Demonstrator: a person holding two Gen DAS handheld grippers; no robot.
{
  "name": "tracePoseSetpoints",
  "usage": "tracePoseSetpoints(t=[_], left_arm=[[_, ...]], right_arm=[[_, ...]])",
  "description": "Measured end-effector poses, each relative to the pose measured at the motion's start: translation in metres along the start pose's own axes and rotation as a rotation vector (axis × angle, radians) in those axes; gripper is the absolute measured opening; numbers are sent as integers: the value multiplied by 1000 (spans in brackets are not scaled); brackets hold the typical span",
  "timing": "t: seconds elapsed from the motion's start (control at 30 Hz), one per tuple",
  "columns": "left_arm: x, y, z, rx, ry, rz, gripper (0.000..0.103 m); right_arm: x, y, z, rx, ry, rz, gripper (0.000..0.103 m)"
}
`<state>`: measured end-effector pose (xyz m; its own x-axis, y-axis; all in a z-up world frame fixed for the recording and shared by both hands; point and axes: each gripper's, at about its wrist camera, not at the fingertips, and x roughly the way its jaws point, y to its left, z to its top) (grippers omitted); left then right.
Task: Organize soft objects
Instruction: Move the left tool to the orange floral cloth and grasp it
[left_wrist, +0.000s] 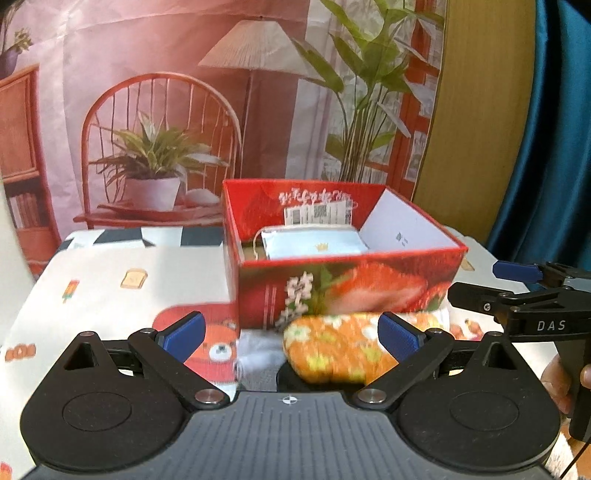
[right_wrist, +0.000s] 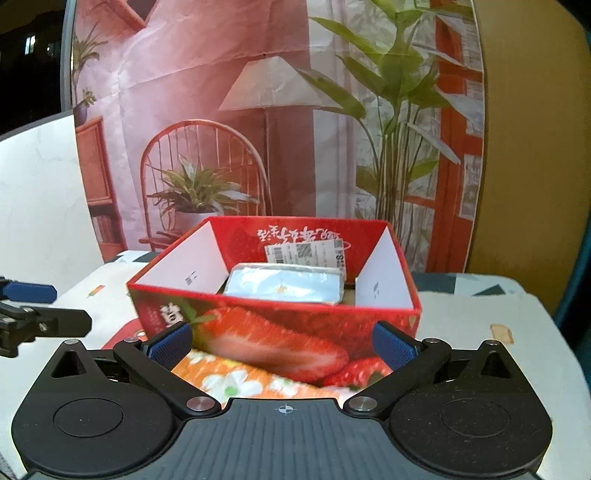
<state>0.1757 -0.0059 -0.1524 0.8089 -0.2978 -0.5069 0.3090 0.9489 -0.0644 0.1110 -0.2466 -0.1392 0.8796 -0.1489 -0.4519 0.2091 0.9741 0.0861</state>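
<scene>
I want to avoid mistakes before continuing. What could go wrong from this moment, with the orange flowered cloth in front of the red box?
1. The orange floral cloth lies against the red strawberry box; both grippers, left and right, are open, so a grasp might catch only a fold and let it slip.
2. The light blue folded item already fills much of the box, so the cloth may hang over the rim.

A staged home-style set: a tabletop (left_wrist: 92, 266) under a cartoon-print cloth stands before a printed backdrop (left_wrist: 155, 92) of a living room with chair, lamp and plants; a blue curtain (left_wrist: 546, 147) hangs at 3 o'clock.
</scene>
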Motion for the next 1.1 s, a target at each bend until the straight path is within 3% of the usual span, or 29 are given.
tracePoseSetpoints(t=[0.47, 0.57, 0.8, 1.1], left_arm=[[-5, -4, -49, -41, 86, -75, 98], [-1, -5, -48, -49, 86, -91, 96], [19, -4, -36, -69, 93, -77, 79], [64, 5, -19, -125, 153, -81, 78]], right_arm=[[-26, 18, -67, -31, 53, -12, 102], [-24, 19, -72, -24, 68, -3, 100], [-7, 5, -69, 5, 86, 7, 87], [26, 0, -73, -13, 140, 34, 77]])
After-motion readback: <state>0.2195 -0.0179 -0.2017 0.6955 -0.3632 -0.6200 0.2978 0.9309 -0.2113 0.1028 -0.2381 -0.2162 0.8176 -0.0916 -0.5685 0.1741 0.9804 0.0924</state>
